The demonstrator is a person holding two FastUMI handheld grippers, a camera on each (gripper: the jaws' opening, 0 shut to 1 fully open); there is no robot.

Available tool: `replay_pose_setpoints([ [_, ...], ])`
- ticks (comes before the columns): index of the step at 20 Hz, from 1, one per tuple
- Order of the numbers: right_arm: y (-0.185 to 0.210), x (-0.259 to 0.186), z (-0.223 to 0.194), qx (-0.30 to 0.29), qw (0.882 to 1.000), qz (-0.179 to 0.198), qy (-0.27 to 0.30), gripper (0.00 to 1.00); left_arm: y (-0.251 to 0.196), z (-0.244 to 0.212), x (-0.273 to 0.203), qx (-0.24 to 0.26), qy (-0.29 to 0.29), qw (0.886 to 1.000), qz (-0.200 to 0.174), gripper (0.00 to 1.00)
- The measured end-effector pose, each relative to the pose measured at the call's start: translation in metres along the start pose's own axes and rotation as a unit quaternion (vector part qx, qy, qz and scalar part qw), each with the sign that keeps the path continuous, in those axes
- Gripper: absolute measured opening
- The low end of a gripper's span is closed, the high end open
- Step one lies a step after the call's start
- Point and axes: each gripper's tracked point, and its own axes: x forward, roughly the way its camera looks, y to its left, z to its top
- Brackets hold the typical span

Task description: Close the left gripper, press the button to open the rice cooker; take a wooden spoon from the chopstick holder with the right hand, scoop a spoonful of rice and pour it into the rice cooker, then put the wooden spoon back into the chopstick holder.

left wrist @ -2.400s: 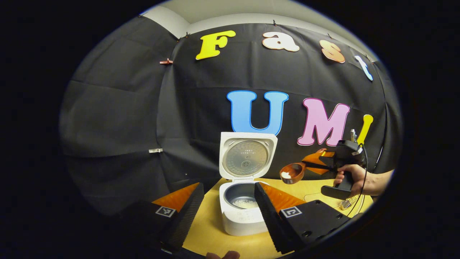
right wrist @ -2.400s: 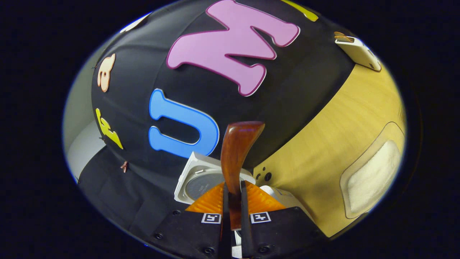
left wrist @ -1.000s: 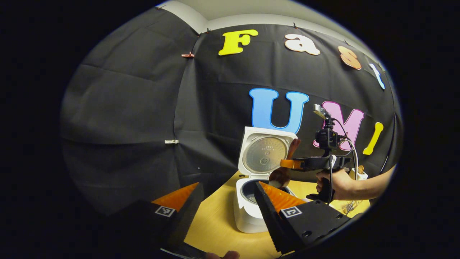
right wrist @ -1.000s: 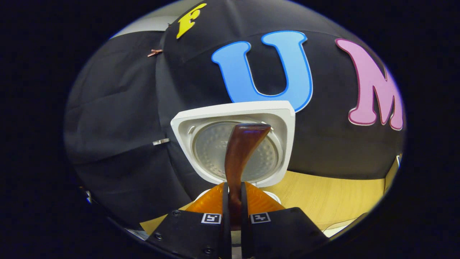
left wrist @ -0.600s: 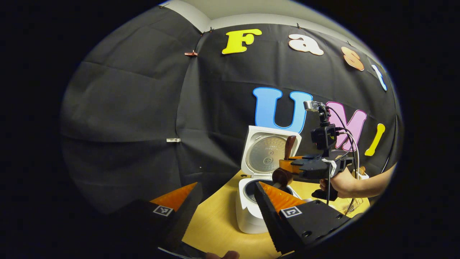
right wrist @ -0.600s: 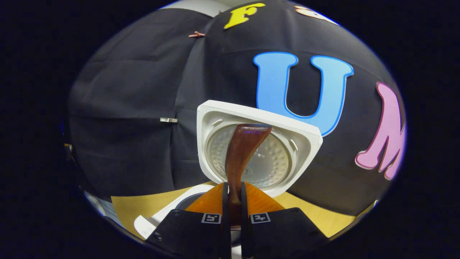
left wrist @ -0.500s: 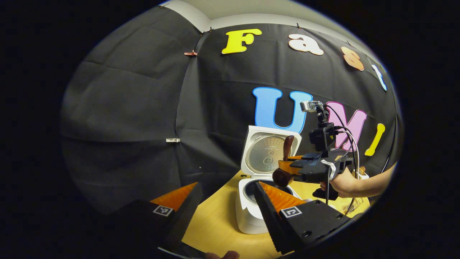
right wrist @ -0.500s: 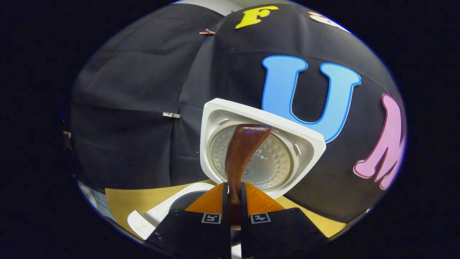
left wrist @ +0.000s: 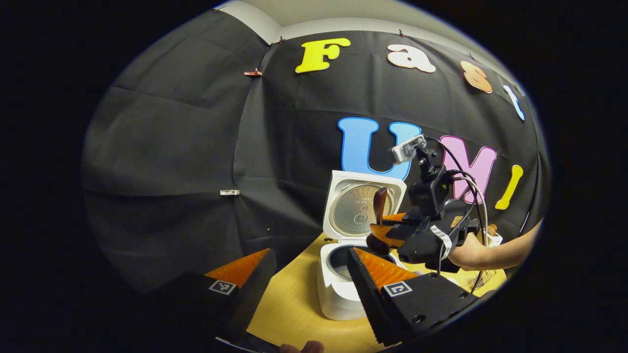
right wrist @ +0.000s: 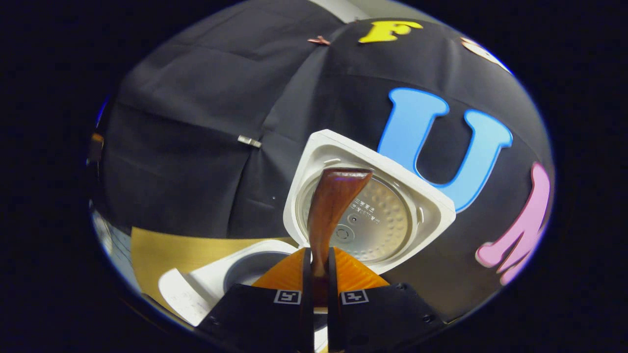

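The white rice cooker (left wrist: pixel 338 294) stands on the table with its lid (left wrist: pixel 361 207) raised upright; its dark pot (right wrist: pixel 250 268) is uncovered. My right gripper (right wrist: pixel 319 257) is shut on the handle of the brown wooden spoon (right wrist: pixel 335 196). In the left gripper view that right gripper (left wrist: pixel 385 230) hangs just over the pot's right rim, rolled over, with the spoon's bowl (left wrist: pixel 375 243) turned down toward the pot and its handle end pointing up. My left gripper (left wrist: pixel 310 251) stays in front of the cooker, its jaws wide apart and holding nothing.
A person's hand (left wrist: pixel 468 252) holds the right gripper, with cables looping above it. The yellow wooden table (left wrist: pixel 287 314) stretches in front of the cooker. A white object (left wrist: pixel 493 239) sits behind that hand, and a fingertip (left wrist: pixel 301 347) shows at the bottom edge.
The right gripper carried the rice-filled spoon leftward from beside the cooker to over the pot, then rolled it so the bowl faces down. The left gripper barely shifted.
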Motion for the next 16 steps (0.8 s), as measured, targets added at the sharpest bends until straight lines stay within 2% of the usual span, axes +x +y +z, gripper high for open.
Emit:
replay_pose_setpoints([
  [3,-0.015,-0.003,0.003,0.137,0.991,-0.004,-0.002,0.15,-0.001,0.001,-0.001,0.002,-0.001,1.0,0.003,0.93],
  [5,-0.024,-0.011,0.006,0.221,0.975,-0.002,-0.006,0.15,-0.003,0.002,-0.004,0.004,-0.002,1.0,0.003,0.93],
  [7,-0.03,-0.017,0.008,0.312,0.95,0.006,-0.013,0.14,-0.007,0.004,-0.005,0.01,-0.005,1.0,0.001,0.93],
  [10,-0.048,-0.029,0.012,0.423,0.905,0.014,-0.032,0.15,-0.015,0.008,-0.006,0.016,-0.008,1.0,-0.004,0.93],
  [12,-0.062,-0.042,0.017,0.462,0.886,0.007,-0.05,0.15,-0.023,0.009,-0.008,0.018,-0.008,1.0,-0.009,0.93],
  [15,-0.091,-0.072,0.025,0.49,0.868,0.001,-0.081,0.14,-0.038,0.012,-0.011,0.025,-0.011,0.999,-0.02,0.93],
  [16,-0.097,-0.083,0.028,0.506,0.858,0.007,-0.091,0.14,-0.043,0.013,-0.011,0.028,-0.011,0.999,-0.024,0.93],
])
